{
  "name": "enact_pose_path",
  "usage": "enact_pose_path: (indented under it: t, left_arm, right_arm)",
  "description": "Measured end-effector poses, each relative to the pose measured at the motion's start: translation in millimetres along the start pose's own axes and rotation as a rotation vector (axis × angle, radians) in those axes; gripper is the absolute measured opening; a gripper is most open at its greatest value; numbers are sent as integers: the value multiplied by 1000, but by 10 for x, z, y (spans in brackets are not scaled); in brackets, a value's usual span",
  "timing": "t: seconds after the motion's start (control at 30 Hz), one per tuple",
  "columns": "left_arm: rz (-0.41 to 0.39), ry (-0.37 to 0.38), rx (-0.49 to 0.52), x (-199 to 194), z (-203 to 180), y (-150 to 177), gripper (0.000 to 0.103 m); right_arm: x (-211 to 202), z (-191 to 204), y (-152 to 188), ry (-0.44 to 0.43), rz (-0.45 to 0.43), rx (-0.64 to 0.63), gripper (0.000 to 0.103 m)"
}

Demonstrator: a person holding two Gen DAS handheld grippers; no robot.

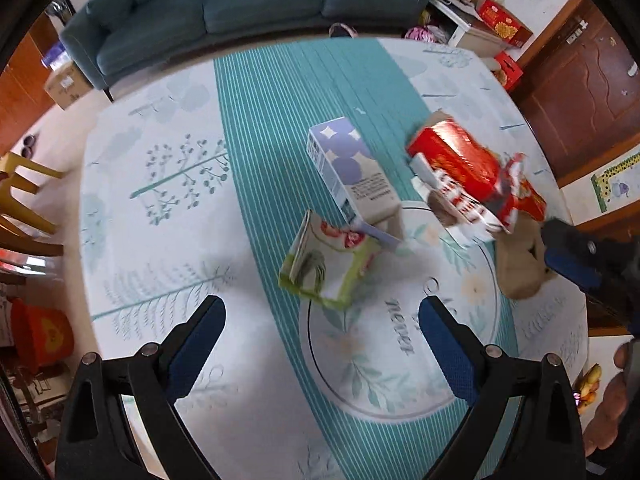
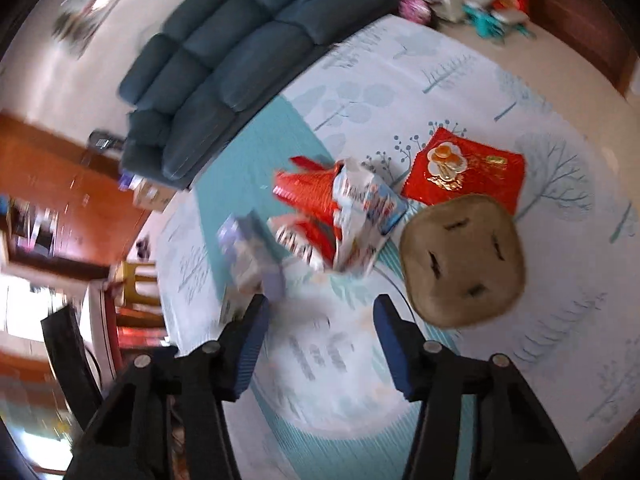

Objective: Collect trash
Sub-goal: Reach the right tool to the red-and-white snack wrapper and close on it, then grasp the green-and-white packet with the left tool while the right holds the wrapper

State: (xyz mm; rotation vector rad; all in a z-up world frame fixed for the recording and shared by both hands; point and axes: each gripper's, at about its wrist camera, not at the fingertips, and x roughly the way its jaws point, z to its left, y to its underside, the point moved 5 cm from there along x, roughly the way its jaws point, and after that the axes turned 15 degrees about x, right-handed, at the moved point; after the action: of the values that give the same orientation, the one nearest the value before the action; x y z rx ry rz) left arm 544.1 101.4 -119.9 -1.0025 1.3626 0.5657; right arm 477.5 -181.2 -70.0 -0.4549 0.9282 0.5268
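Note:
Trash lies on a round table with a teal-striped cloth [image 1: 256, 128]. A green tissue pack [image 1: 326, 268] lies just ahead of my open, empty left gripper [image 1: 322, 320]. A purple-and-white carton [image 1: 348, 168] lies beyond it. A crumpled red and white wrapper pile [image 1: 468, 176] and a brown paper cup holder [image 1: 520, 260] lie to the right. In the right wrist view, my open, empty right gripper [image 2: 320, 316] hovers near the wrapper pile [image 2: 340, 212], the carton [image 2: 248, 252], the brown holder [image 2: 462, 260] and a flat red packet [image 2: 468, 168].
A teal sofa [image 1: 240, 0] stands behind the table. Yellow chairs [image 1: 24, 200] stand at the left, a wooden door [image 1: 580, 92] and red boxes [image 1: 504, 24] at the right. The other gripper [image 1: 580, 256] shows at the right edge of the left wrist view.

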Motion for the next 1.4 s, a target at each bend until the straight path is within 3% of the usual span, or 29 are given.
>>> enact_pose_path:
  t: [0.2, 0.37, 0.57, 0.63, 0.73, 0.8, 0.83, 0.93, 1.07, 1.23, 1.4]
  left_arm:
    - [30, 28, 35, 252, 46, -86, 96]
    - [52, 33, 62, 398, 23, -137, 96]
    - [77, 29, 105, 523, -69, -219, 96]
    - [86, 4, 130, 568, -127, -239, 96]
    - [100, -22, 147, 635, -163, -273, 95]
    - [105, -30, 146, 667, -193, -291, 79]
    - [119, -29, 143, 697, -201, -290, 63]
    - [121, -31, 111, 747, -236, -318, 53]
    - [71, -44, 112, 607, -284, -298, 13]
    - [66, -33, 61, 480, -265, -82, 10]
    - [18, 62, 0, 224, -370, 183, 9]
  right_arm:
    - [345, -56, -222, 74, -11, 130, 37]
    - [497, -49, -244, 117, -13, 107, 20]
    - [499, -21, -225, 124, -40, 58, 17]
    - [509, -41, -210, 124, -25, 60, 11]
    - [540, -75, -224, 120, -2, 69, 10]
    - [559, -96, -230, 113, 16, 94, 10]
    - [567, -102, -225, 111, 18, 102, 10]
    - [607, -96, -225, 124, 16, 98, 10]
    - [599, -57, -201, 118, 1, 64, 7]
    - [426, -83, -117, 75, -10, 53, 6]
    - [148, -214, 65, 22, -8, 27, 6]
